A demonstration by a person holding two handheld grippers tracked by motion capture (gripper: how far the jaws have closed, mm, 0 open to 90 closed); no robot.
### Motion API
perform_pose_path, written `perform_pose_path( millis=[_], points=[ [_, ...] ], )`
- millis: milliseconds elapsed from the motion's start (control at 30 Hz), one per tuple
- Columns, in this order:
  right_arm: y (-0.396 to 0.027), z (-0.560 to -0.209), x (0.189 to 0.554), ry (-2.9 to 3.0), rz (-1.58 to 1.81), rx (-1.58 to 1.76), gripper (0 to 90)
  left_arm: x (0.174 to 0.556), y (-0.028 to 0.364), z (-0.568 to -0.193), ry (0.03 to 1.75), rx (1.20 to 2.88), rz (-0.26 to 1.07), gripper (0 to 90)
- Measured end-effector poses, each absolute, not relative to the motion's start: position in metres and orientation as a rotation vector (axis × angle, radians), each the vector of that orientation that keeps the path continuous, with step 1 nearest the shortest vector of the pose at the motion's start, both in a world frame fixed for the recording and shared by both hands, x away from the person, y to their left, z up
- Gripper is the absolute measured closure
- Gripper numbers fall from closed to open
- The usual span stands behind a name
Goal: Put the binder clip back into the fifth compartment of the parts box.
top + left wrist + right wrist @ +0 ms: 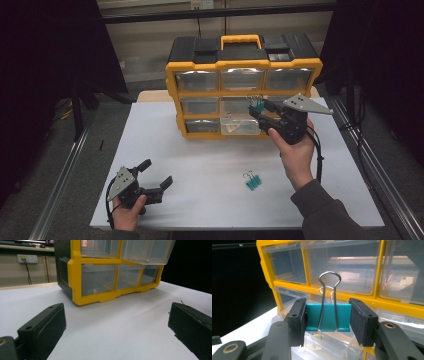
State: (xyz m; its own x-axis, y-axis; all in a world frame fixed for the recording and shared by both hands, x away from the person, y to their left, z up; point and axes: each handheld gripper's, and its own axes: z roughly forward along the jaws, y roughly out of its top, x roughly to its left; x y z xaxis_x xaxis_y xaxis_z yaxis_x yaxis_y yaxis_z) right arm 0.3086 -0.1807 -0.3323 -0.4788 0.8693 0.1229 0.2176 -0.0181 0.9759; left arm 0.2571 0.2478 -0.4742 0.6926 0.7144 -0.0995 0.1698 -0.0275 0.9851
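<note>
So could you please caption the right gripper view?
Right tongs clamp a teal binder clip above the organizer's open drawer.

No text, label, brand, number or sign can be read anywhere: none on the yellow drawer organizer (243, 65), its clear drawers, or the binder clips.

tools: black jaws, brass screws | plates: grey, three-cornered | cables: black | sleeve (327, 216): grey
</note>
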Motion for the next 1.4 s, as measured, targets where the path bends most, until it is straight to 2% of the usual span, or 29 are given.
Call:
perform_pose_path(
  millis=[367,1267,1300,1400],
  points=[
    [-0.173,-0.34,0.321,1.739,1.52,1.131,50.2,0.258,0.248,-0.474,0.743,1.574,0.517,1.6],
    [-0.164,-0.341,0.324,1.758,1.506,1.132,49.8,0.259,0.25,-0.475,0.73,1.6,0.517,1.6],
    [-0.164,-0.341,0.324,1.762,1.508,1.131,48.8,0.259,0.248,-0.476,0.731,1.585,0.501,1.6],
    [-0.164,-0.341,0.324,1.751,1.485,1.146,35.3,0.259,0.248,-0.476,0.732,1.585,0.5,1.6]
  ],
)
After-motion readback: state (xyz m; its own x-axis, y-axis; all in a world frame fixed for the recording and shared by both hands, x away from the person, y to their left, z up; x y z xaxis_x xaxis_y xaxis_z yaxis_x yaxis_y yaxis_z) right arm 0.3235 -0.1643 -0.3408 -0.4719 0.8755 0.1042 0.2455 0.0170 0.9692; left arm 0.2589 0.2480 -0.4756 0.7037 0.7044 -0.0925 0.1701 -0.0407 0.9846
